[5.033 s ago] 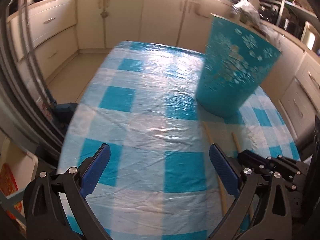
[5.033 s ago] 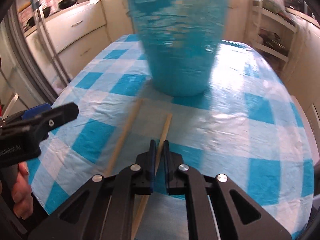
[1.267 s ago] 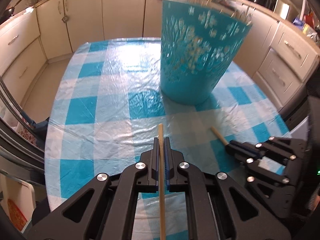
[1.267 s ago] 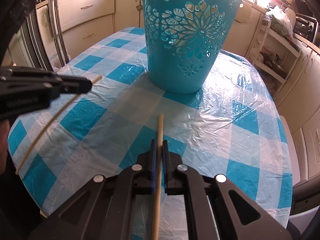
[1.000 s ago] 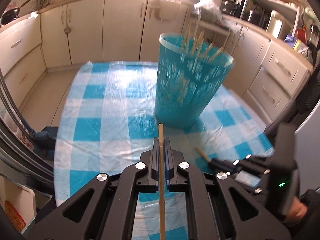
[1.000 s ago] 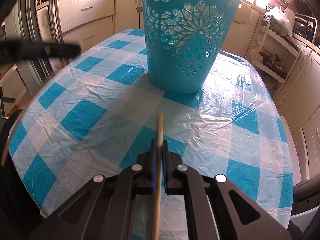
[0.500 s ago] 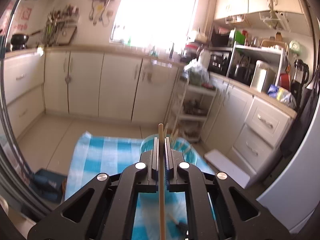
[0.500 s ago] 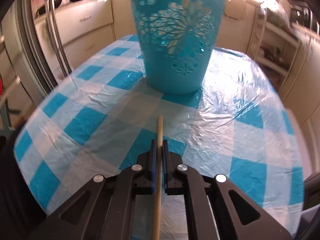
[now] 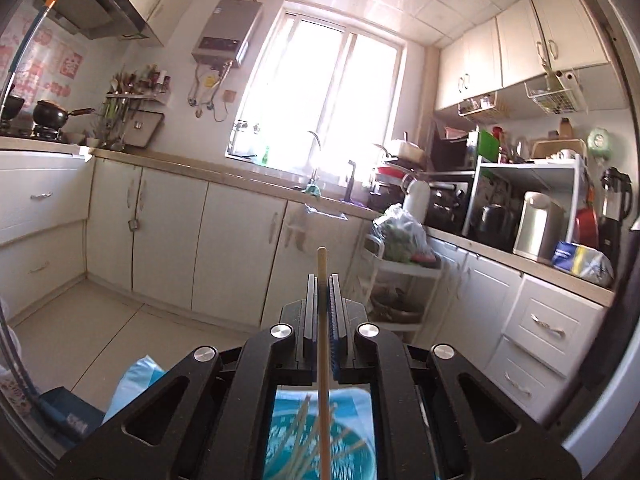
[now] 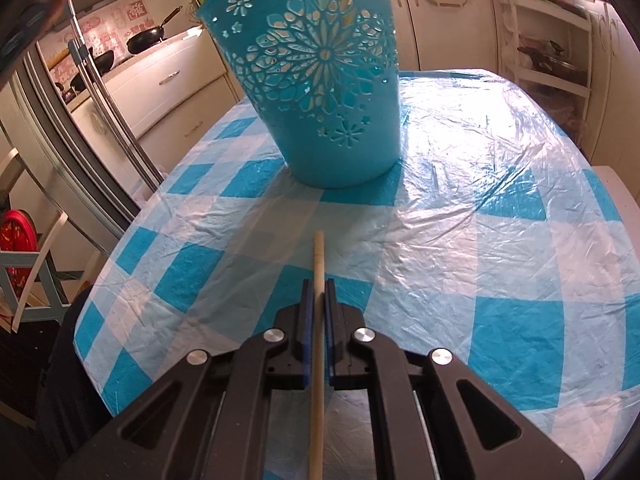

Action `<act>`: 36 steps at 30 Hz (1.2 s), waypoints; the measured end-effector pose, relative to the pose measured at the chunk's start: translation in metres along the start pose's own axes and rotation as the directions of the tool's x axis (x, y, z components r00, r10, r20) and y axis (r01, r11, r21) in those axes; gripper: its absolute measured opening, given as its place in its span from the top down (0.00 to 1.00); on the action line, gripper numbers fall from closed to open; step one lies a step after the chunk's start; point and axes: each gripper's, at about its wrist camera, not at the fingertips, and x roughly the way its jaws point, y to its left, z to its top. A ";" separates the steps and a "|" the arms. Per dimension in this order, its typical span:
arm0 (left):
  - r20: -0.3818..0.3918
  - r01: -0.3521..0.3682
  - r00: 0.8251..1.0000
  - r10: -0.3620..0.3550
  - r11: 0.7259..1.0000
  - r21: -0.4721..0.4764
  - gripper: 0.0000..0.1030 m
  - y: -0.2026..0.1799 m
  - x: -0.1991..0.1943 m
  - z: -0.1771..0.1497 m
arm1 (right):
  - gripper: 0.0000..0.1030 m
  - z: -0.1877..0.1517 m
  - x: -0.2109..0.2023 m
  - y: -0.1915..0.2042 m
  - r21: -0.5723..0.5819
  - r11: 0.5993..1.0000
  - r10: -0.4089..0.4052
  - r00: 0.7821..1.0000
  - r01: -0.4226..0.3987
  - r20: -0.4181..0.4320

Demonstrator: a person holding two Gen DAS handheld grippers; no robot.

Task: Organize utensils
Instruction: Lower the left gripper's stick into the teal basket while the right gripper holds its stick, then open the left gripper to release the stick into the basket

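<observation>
My left gripper (image 9: 322, 280) is shut on a wooden chopstick (image 9: 322, 344) and held high, pointing level at the kitchen. Below it, through the gripper frame, I see the open top of the teal cut-out basket (image 9: 352, 456) with several chopsticks inside. My right gripper (image 10: 317, 286) is shut on a second wooden chopstick (image 10: 317, 320) and holds it low over the checked tablecloth (image 10: 460, 240), pointing at the teal basket (image 10: 320, 92), which stands upright further back on the table.
Cream cabinets (image 9: 168, 232) and a cluttered counter (image 9: 520, 236) ring the room. A wheeled rack (image 9: 400, 280) stands by the cabinets. A fridge handle (image 10: 100, 92) and a chair (image 10: 32, 264) are left of the table.
My left gripper has lifted its chopstick from the table and now hovers above the basket mouth. My right gripper has stayed low over the cloth, shifting a little toward the basket.
</observation>
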 end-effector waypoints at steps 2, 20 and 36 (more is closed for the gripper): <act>0.009 -0.012 1.000 0.012 1.000 -0.002 0.95 -0.002 0.010 -0.002 | 0.94 0.000 0.000 -0.002 0.010 1.000 0.009 1.000 -0.009 0.000; -0.155 -0.081 0.983 0.095 0.992 0.094 0.95 0.012 0.049 -0.080 | 0.94 0.001 -0.002 -0.007 0.032 0.999 0.033 0.999 -0.033 -0.001; -0.241 -0.135 0.959 0.146 0.989 0.059 0.67 0.076 -0.020 -0.088 | 0.92 0.001 -0.001 -0.001 0.001 1.000 -0.003 1.000 0.003 -0.002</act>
